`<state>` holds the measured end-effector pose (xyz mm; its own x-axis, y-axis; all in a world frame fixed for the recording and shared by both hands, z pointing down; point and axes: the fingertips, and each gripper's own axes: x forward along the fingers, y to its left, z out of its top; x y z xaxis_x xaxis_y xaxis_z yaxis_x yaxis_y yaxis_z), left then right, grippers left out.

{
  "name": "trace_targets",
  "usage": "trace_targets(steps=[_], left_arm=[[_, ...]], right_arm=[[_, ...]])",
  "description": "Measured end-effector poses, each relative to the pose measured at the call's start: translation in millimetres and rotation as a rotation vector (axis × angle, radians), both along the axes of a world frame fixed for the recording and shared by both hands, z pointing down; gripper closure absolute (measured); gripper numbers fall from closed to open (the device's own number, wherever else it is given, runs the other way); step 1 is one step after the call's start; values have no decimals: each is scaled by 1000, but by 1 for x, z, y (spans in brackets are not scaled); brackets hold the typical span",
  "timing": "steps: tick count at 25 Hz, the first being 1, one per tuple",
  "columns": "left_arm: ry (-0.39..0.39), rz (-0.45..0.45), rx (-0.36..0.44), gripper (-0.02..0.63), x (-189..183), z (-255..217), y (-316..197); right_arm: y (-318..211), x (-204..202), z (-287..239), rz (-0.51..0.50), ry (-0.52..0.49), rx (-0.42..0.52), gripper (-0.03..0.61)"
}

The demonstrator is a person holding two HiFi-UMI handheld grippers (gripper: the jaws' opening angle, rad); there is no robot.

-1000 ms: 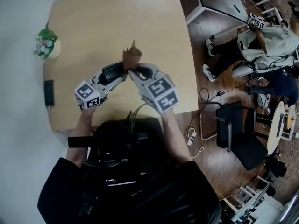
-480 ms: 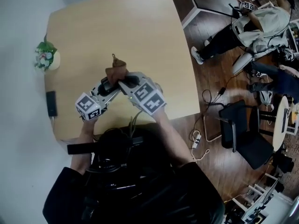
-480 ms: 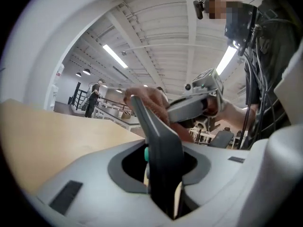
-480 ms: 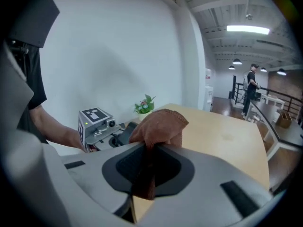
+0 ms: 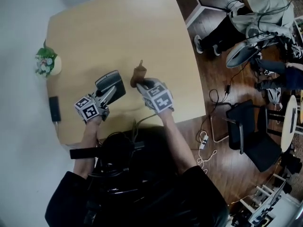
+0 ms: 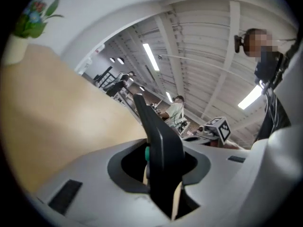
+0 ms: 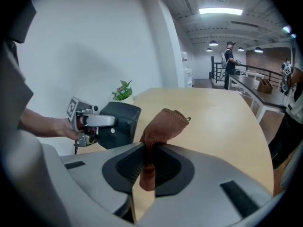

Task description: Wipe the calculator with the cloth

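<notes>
Bright, even; ceiling strip lights (image 6: 150,56) overhead; soft shadows; fisheye warp + dark vignette @ edges.

The right hand-held gripper (image 7: 150,151) has its jaws closed on a brown cloth (image 7: 163,126). One bunched end of the cloth stands above the jaws and the other hangs below them, over the pale wooden desk (image 7: 222,115). Near the desk's left edge, a hand (image 7: 45,126) holds the left hand-held gripper (image 7: 91,121), whose finger lies across a dark calculator (image 7: 122,126). A small potted plant (image 7: 123,91) stands at the far left edge, against the white wall (image 7: 94,46).
</notes>
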<state>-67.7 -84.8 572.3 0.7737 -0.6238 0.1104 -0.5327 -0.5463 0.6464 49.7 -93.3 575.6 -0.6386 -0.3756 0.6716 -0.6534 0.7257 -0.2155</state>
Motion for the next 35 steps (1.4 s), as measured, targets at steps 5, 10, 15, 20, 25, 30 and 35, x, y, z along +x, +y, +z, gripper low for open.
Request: trace_targets(steps=[5, 10, 15, 20, 25, 30, 35], left_arm=[[192, -92, -197, 469, -13, 36, -4], [321, -233, -311, 413, -29, 43, -2], [199, -336, -295, 298, -35, 29, -22], [187, -428, -443, 259, -35, 69, -41], [254, -381, -432, 259, -11, 76, -62], [231, -317, -360, 259, -6, 69, -61], [248, -483, -426, 259, -57, 90, -47]], right_arm=[[25, -62, 27, -124, -48, -44, 535], [24, -109, 54, -223, -66, -80, 535], [1, -140, 78, -269, -57, -117, 535], [-31, -117, 108, -207, 34, -163, 535], [-69, -55, 111, -38, 109, -147, 535], [-96, 33, 81, 99, 204, -24, 537], [-108, 52, 68, 98, 161, 34, 537]])
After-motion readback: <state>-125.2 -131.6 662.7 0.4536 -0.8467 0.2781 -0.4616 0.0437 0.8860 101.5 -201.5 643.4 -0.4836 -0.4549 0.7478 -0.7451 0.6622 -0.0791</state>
